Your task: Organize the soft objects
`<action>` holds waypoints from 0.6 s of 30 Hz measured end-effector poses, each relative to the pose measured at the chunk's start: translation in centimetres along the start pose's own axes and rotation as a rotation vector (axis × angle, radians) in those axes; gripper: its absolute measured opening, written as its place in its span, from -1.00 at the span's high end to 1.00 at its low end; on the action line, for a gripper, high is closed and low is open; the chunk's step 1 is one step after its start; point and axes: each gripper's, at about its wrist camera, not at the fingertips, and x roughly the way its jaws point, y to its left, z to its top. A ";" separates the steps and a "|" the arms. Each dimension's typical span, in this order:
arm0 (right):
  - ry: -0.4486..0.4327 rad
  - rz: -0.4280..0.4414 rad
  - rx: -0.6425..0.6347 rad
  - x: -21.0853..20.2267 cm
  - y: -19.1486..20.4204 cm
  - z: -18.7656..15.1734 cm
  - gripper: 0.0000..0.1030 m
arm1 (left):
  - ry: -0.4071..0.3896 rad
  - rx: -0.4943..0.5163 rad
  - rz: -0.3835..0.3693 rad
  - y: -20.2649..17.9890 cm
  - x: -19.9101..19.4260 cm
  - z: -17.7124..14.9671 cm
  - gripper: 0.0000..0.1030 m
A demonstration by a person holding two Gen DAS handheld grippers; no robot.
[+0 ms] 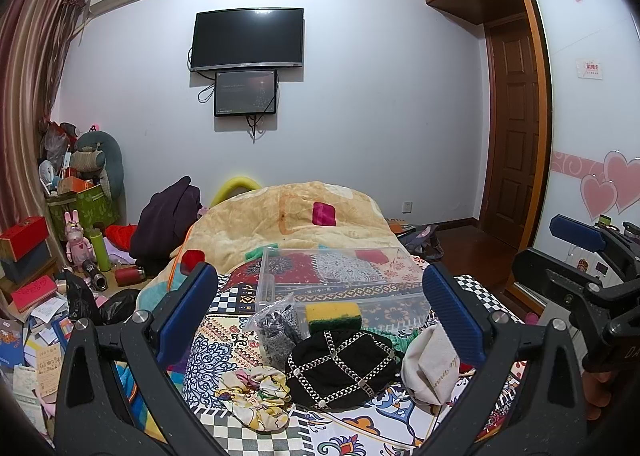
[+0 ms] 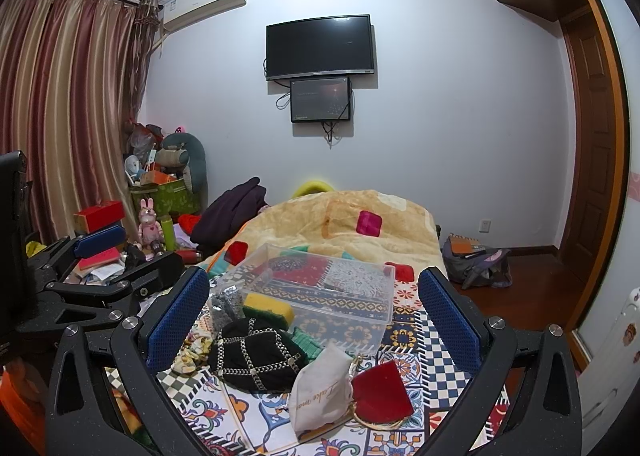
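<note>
Soft things lie on the patterned bed: a black hat with silver chains (image 1: 340,366) (image 2: 256,356), a floral scrunchie (image 1: 256,392) (image 2: 192,352), a yellow-green sponge (image 1: 333,315) (image 2: 269,306), a grey item in a plastic bag (image 1: 276,330) (image 2: 226,306), a cream pouch (image 1: 428,364) (image 2: 320,388), and a red pouch with a gold ring (image 2: 382,390). An empty clear plastic bin (image 1: 340,276) (image 2: 320,288) stands behind them. My left gripper (image 1: 320,320) is open above the pile. My right gripper (image 2: 312,320) is open, also above it.
A beige blanket (image 1: 296,216) is heaped at the bed's far end. Boxes, books, toys and bottles crowd the floor at left (image 1: 60,256). A backpack (image 2: 476,264) lies on the floor at right, near a wooden door (image 1: 516,128).
</note>
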 end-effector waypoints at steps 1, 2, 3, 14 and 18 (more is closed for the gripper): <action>0.000 0.000 0.000 0.0 0.0 0.0 -1.00 | 0.000 0.000 0.000 0.0 0.0 0.0 -1.00; 0.000 -0.001 0.000 0.0 0.0 0.0 -1.00 | 0.000 0.001 0.001 0.0 0.0 0.0 -1.00; 0.000 0.000 0.000 0.0 0.0 0.0 -1.00 | -0.001 0.001 0.001 0.0 -0.1 0.1 -1.00; -0.002 0.007 -0.003 0.0 0.3 0.1 -1.00 | -0.002 0.004 -0.001 0.0 -0.3 0.4 -1.00; -0.004 0.011 -0.004 -0.1 0.4 0.1 -1.00 | -0.005 0.008 -0.002 0.0 -0.5 0.8 -1.00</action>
